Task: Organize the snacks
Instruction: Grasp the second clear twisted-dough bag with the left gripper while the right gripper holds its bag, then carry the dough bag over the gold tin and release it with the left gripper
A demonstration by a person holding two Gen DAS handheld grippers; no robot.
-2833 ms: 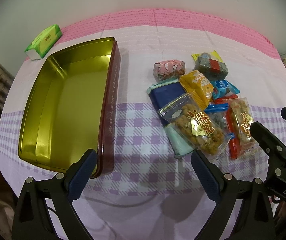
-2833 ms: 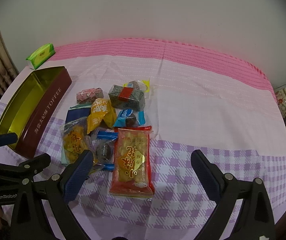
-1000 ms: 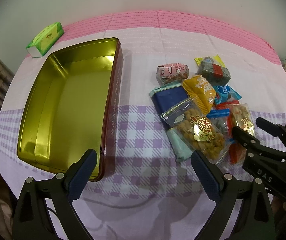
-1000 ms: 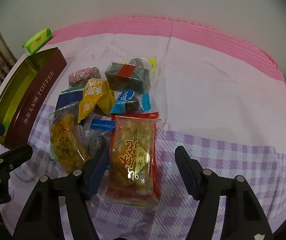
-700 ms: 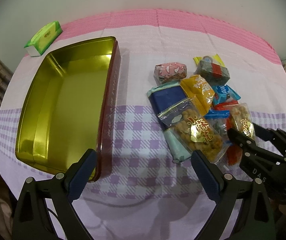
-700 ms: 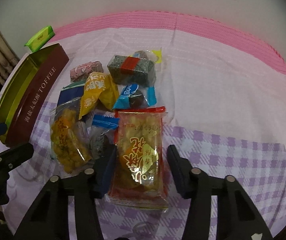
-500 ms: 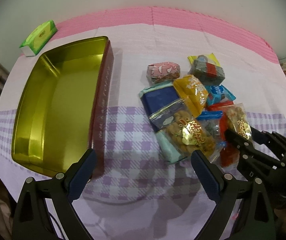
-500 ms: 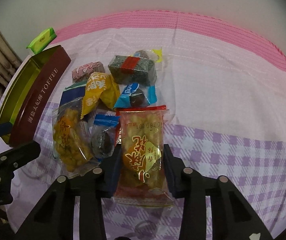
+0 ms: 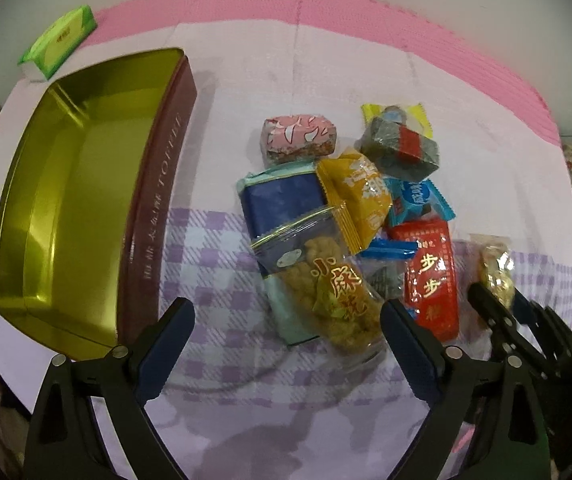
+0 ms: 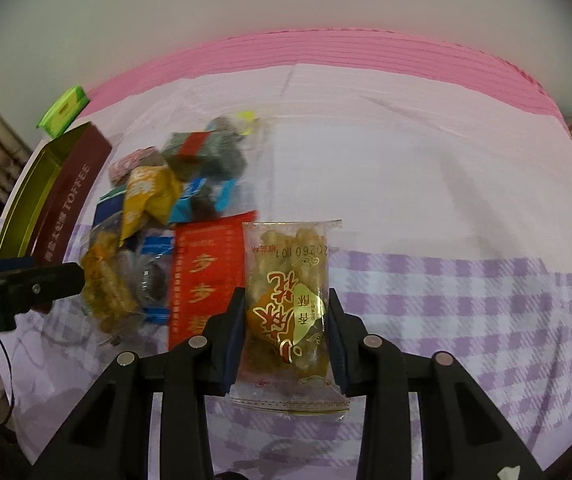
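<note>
The right gripper (image 10: 286, 328) is clamped on a clear packet of golden fried snacks (image 10: 290, 300), held just beside the red packet (image 10: 205, 276). The left gripper (image 9: 286, 344) hangs with fingers wide apart over the pile — a second clear fried-snack bag (image 9: 326, 284), a blue packet (image 9: 281, 204), a yellow pouch (image 9: 358, 196), a pink-wrapped sweet (image 9: 298, 138) and a dark block with a red band (image 9: 402, 150). Left of the pile sits the open gold-lined toffee tin (image 9: 73, 200); beyond it, a green tissue pack (image 9: 59, 40). A pink and purple-checked cloth (image 10: 446, 184) covers the table, with a pale wall (image 10: 286, 0) behind.
</note>
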